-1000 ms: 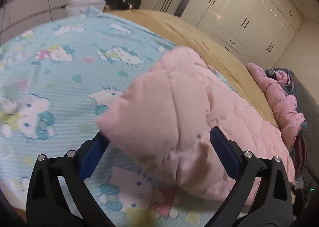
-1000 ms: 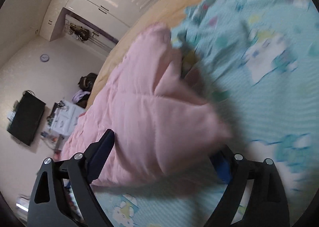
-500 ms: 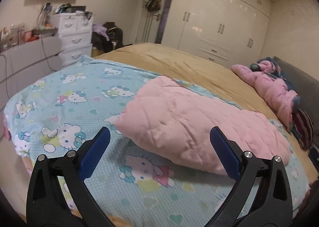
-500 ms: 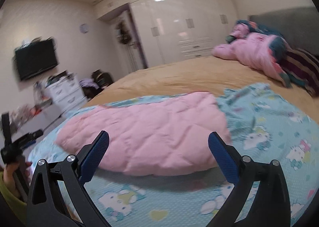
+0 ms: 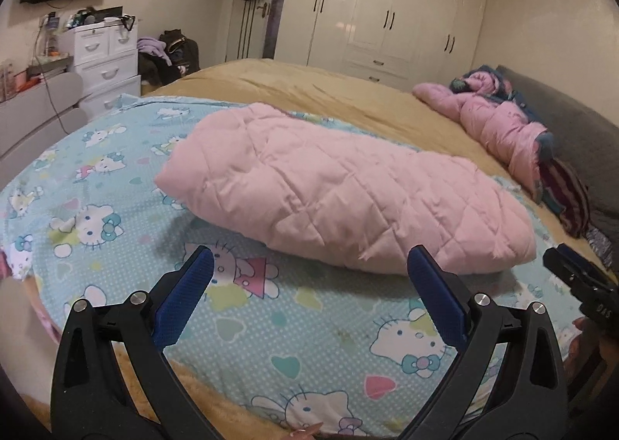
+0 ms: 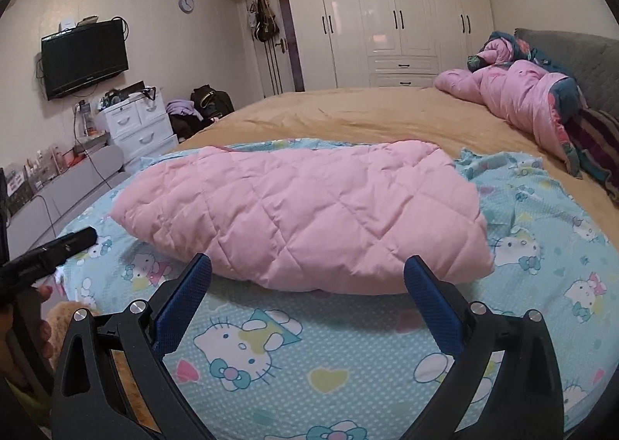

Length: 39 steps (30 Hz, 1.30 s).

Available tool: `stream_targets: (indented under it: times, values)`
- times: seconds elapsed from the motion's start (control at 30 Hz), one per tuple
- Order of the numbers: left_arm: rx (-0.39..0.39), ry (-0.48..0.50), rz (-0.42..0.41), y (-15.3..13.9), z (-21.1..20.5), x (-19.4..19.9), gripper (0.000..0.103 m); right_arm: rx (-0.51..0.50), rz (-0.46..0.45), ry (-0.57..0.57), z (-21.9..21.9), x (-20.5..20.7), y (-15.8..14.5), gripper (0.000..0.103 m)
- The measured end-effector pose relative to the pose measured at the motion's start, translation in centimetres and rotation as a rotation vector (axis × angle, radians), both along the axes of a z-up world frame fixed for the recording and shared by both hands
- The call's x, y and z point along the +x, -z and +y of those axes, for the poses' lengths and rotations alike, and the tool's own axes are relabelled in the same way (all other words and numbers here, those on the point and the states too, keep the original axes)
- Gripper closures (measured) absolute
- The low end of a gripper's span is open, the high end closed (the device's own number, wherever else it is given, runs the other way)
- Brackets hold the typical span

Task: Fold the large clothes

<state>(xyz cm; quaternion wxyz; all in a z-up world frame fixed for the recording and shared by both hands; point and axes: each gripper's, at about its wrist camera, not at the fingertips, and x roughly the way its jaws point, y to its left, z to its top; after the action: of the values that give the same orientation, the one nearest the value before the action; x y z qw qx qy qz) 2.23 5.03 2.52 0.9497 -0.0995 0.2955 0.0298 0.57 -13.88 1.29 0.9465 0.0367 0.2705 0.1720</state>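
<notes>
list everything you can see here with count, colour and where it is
quilted garment: 1, pink, folded on the cartoon sheet
cartoon sheet: 1, light blue with cat print, near end of the bed
bedspread: 1, tan, covering the bed
padded jacket: 1, pink with dark lining, heaped by the headboard
headboard: 1, grey, far right
wardrobe: 1, white, back wall
drawer unit: 1, white, left wall
television: 1, black, on the left wall
wall clock: 1, pale, above the television
left gripper: open, empty, short of the garment
right gripper: open, empty, short of the garment
</notes>
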Motion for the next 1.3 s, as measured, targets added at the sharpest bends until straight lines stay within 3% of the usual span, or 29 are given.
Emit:
stream_targets:
  times: [1.3]
  values:
    - [-0.014,-0.01,0.002,-0.01,-0.32,-0.25,0.009,0.014,0.015,-0.023,0.74,-0.46,0.27,0.004]
